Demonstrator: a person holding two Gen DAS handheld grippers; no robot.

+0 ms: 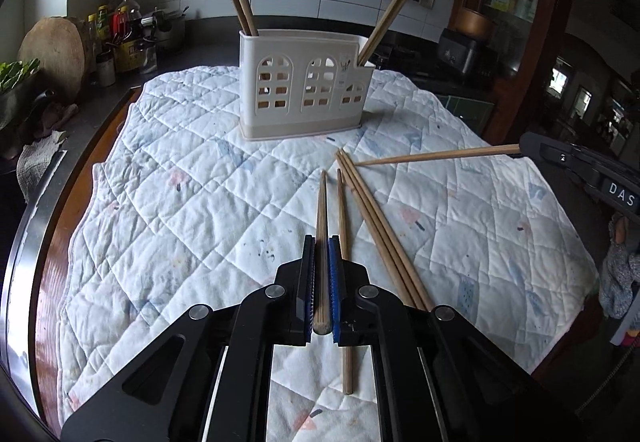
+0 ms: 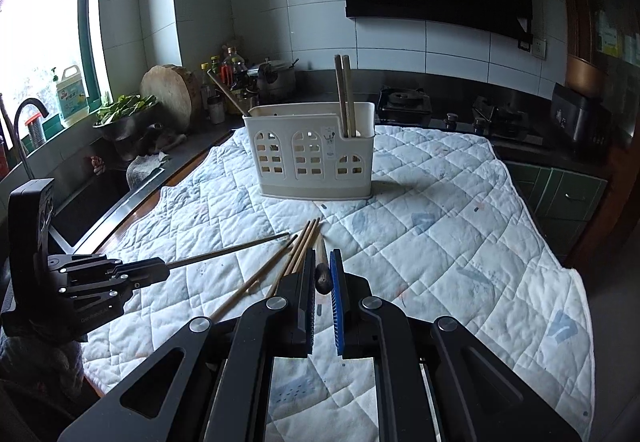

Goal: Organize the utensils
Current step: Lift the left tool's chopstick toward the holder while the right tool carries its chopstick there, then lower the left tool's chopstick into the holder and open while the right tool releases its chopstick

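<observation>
The left gripper (image 1: 320, 282) pinches one chopstick (image 1: 321, 210); the right gripper (image 2: 322, 294) pinches another (image 2: 321, 262). Loose chopsticks (image 1: 376, 226) lie on the quilted cloth (image 1: 180, 202) mid-tabletop. The white holder (image 1: 306, 92), holding chopsticks, stands toward the far edge.
</observation>
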